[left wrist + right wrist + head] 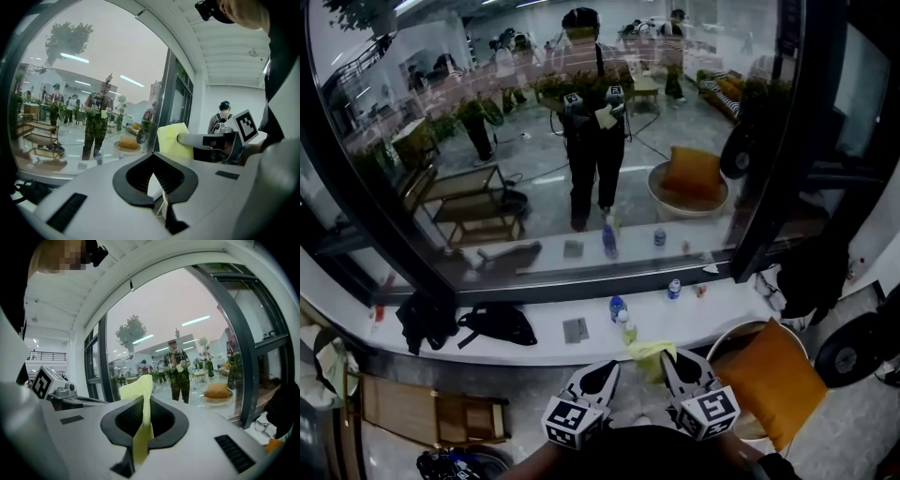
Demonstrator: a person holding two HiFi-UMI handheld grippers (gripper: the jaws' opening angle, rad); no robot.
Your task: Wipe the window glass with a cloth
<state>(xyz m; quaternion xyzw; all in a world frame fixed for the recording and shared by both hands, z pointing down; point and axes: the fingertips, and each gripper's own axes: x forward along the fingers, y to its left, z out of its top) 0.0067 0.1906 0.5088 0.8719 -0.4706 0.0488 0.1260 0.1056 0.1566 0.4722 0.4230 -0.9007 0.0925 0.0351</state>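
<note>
A head view looking steeply down at a large pane of window glass (pixel 581 122) framed in black. Two grey tools are held side by side at the bottom edge, their rear parts cut off by the frame and by the wearer's dark clothing.

The right tool (pixel 675 360) is clenched on a yellow cloth (pixel 649 357). In the right gripper view the cloth is seen pinched edge-on between the jaws, and its upper end stands up above them. Its lower end is hidden inside the jaw housing. The cloth is held apart from the glass.

The left tool (pixel 602 373) is seen with its jaws drawn together and nothing between them. Only a thin sliver of light is shown at the tips.

Below the glass a white window ledge (pixel 534 349) is seen, carrying three small bottles (pixel 616 307) whose labels are too small to read, and a black bag (pixel 499 322). An orange cushion (pixel 769 380) is partly cut off at lower right.

The glass is covered by reflections, including a standing figure with both tools raised, so what lies behind it is hard to make out.
</note>
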